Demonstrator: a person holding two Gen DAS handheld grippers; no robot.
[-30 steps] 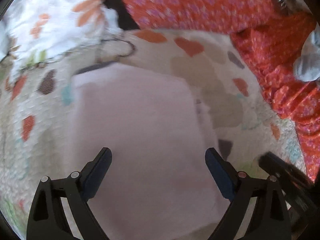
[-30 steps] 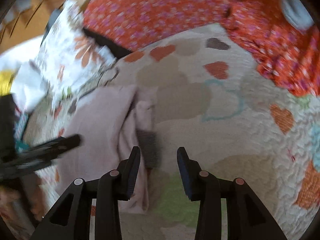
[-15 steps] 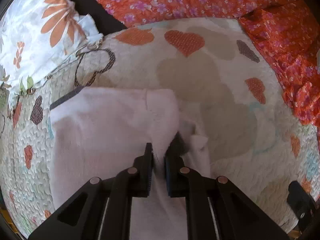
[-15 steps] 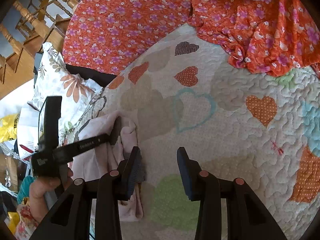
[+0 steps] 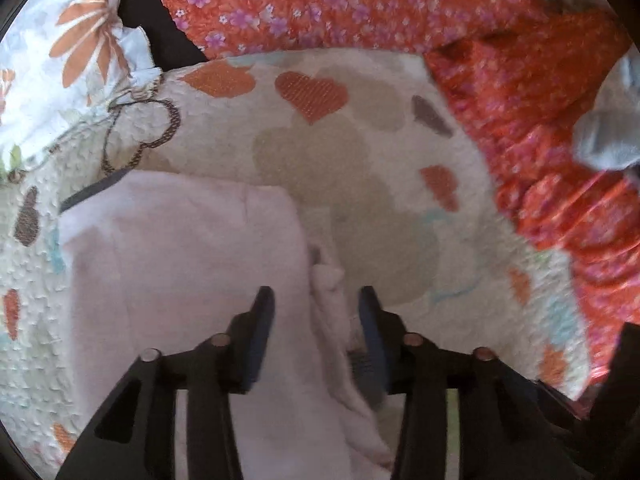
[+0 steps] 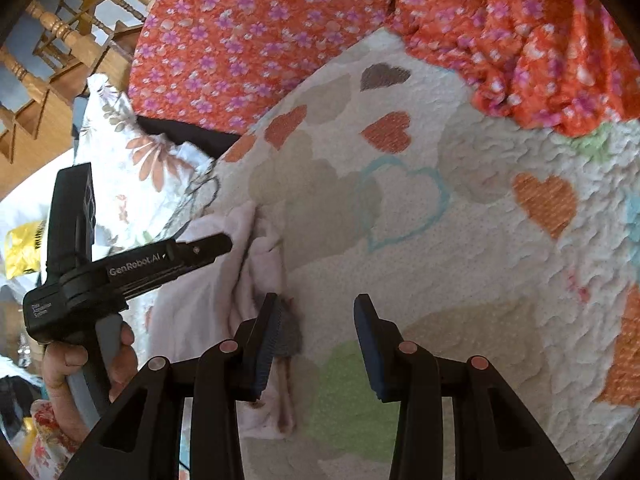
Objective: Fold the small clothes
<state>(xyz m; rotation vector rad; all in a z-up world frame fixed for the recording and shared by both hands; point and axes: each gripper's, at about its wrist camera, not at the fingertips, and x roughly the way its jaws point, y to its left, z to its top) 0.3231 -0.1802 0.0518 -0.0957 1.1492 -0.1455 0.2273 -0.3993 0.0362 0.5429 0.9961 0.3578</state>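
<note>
A pale pink small garment [image 5: 188, 280] lies folded on the heart-patterned quilt [image 5: 360, 184]; it also shows in the right wrist view [image 6: 208, 292]. My left gripper [image 5: 316, 306] is open just above the garment's right edge, its jaws astride a bunched fold, holding nothing. In the right wrist view the left gripper [image 6: 216, 246] points over the garment. My right gripper [image 6: 314, 314] is open and empty above the quilt, just right of the garment's grey cuff [image 6: 290, 330].
An orange floral bedspread [image 5: 360, 4] covers the far side and right [image 6: 520, 52]. A white floral pillow [image 5: 60, 60] lies far left. A grey-blue cloth [image 5: 612, 128] rests on the orange fabric. Wooden chairs [image 6: 60, 40] stand beyond the bed.
My left gripper was open, shut on the garment's folded edge half a second ago, and has now opened and let it go. The right gripper stayed open, lifting back slightly.
</note>
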